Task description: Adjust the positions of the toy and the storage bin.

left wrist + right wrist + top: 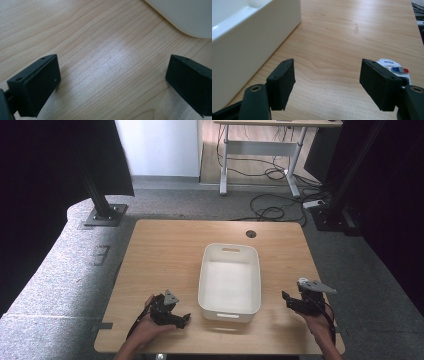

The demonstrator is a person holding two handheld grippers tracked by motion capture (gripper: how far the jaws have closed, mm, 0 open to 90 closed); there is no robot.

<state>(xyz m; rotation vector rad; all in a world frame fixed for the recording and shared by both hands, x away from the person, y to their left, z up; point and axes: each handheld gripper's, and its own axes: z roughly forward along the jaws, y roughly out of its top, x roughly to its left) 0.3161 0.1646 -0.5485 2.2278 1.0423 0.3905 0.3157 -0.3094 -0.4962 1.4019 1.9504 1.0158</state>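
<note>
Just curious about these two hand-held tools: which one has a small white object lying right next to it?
The right gripper: a small white object with blue and red marks lies beside its jaw on the wooden table.

Faint blue lettering, too small to read, on small white object (395, 68) near tabletop's (352, 37) right edge. No other legible text.

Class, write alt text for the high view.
A white bin sits empty on a wooden table. A person's hands hold the left gripper and right gripper on either side of it.
</note>
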